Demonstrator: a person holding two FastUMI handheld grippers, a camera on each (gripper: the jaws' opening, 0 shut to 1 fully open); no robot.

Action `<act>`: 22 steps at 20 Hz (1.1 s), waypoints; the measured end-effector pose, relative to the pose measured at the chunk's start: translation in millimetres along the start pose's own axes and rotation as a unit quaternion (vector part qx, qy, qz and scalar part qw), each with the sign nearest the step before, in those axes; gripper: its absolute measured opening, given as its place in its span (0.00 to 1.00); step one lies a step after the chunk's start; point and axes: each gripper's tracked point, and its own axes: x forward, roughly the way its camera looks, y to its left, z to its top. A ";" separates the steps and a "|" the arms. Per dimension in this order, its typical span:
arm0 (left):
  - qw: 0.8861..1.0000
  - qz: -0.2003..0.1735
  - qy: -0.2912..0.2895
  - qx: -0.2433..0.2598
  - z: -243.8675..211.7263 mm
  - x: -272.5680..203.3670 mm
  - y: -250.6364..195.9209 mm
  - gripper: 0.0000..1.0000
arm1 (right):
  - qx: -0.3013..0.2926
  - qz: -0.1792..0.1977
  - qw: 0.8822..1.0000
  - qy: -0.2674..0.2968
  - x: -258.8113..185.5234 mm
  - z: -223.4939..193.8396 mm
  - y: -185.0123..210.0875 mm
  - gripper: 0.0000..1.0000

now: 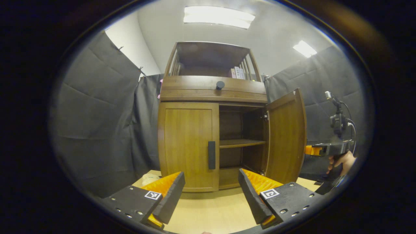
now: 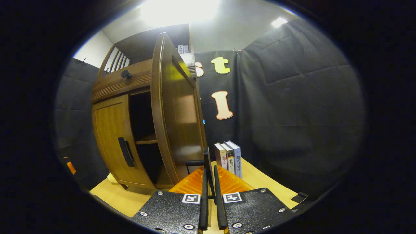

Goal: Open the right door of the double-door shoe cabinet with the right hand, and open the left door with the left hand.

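In the left gripper view my left gripper (image 1: 211,191) hangs spread and empty in front of the shoe cabinet (image 1: 214,91), its left door (image 1: 188,146) shut with the handle (image 1: 211,155) at 12 o'clock, the right door (image 1: 286,136) swung wide at 2 o'clock. In the right gripper view my right gripper (image 2: 209,191) is clenched on the right door's handle (image 2: 206,162) at 12 o'clock; I judge the risk is my left fingers straddling poorly and slipping off that slim handle.
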 end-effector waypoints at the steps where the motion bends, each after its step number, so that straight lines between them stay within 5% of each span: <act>1: 1.000 -0.002 0.001 -0.001 -0.9 2.4 -0.6 0.94 | -0.003 -0.004 1.000 0.000 -2.1 0.2 -6.3 0.03; 2: 1.000 -0.005 0.002 -0.002 -1.6 5.7 -0.6 0.94 | -0.005 -0.008 1.000 -0.001 -3.6 0.6 -10.5 0.11; 3: 1.000 -0.007 0.004 -0.003 -3.3 11.4 -1.1 0.94 | -0.008 -0.013 1.000 -0.002 -4.8 0.8 -15.7 0.03; 5: 1.000 -0.011 0.007 -0.004 -3.3 26.3 -3.0 1.00 | -0.014 -0.030 0.999 -0.005 -8.5 -0.2 -27.5 0.03; 6: 1.000 -0.014 0.008 -0.005 -2.2 32.9 -4.5 1.00 | -0.018 -0.041 0.999 -0.006 -10.1 -1.9 -35.3 0.11; 7: 1.000 -0.016 0.009 -0.004 0.0 40.0 -6.5 0.94 | -0.022 -0.050 0.998 -0.006 -12.5 -2.9 -41.8 0.12; 11: 1.000 -0.021 0.010 0.000 3.8 66.4 -10.4 1.00 | -0.025 -0.084 0.996 -0.009 -15.9 -3.0 -68.7 0.15; 13: 1.000 -0.022 0.008 0.002 3.3 80.4 -12.4 0.94 | -0.010 -0.071 0.997 -0.005 -18.6 -2.6 -67.3 0.12; 14: 1.000 -0.023 0.008 0.003 3.7 87.9 -13.9 0.94 | -0.014 -0.071 0.997 -0.004 -19.8 -6.0 -69.1 0.23; 17: 1.000 -0.023 0.003 0.010 4.8 107.5 -16.9 1.00 | -0.042 -0.075 0.996 -0.020 -30.4 2.4 -66.1 0.27; 18: 1.000 -0.022 0.001 0.013 5.9 118.3 -16.3 0.94 | -0.052 -0.085 0.995 -0.029 -34.9 6.4 -69.7 0.40; 22: 1.000 -0.010 0.000 0.018 6.0 161.2 -11.4 1.00 | -0.046 -0.071 0.995 -0.054 -55.0 12.5 -61.5 0.95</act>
